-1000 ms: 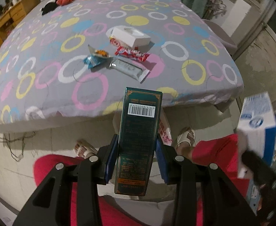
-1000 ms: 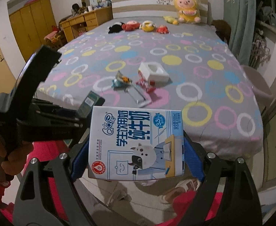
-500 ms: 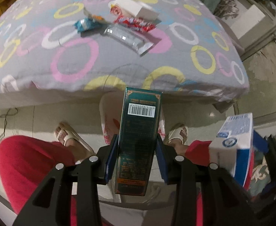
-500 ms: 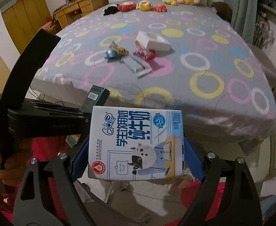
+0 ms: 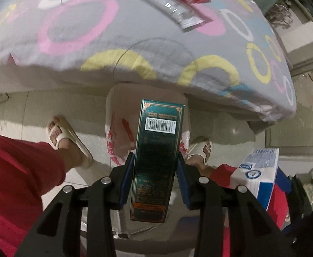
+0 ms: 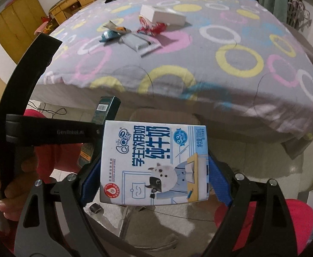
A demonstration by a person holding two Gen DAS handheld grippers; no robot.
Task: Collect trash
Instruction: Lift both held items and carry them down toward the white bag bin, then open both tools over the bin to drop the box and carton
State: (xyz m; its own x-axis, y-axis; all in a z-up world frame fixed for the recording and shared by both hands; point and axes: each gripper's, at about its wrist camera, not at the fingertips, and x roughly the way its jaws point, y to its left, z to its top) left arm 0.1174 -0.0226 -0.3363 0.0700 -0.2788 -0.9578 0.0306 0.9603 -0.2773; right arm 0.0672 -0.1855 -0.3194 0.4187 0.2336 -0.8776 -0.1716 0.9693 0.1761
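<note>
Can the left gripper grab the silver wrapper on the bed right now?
Probably not. The left gripper has its jaws shut on the green box, and it hangs over the floor, apart from the silver wrapper on the bed.

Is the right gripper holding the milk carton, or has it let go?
Holding. The right gripper has a blue pad pressed against each side of the milk carton, which hangs above the floor, short of the bed.

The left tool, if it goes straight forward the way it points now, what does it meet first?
Probably the white plastic bag with red print on the floor: the left tool, shut on the green box, points down at it. Depth is unclear.
</note>
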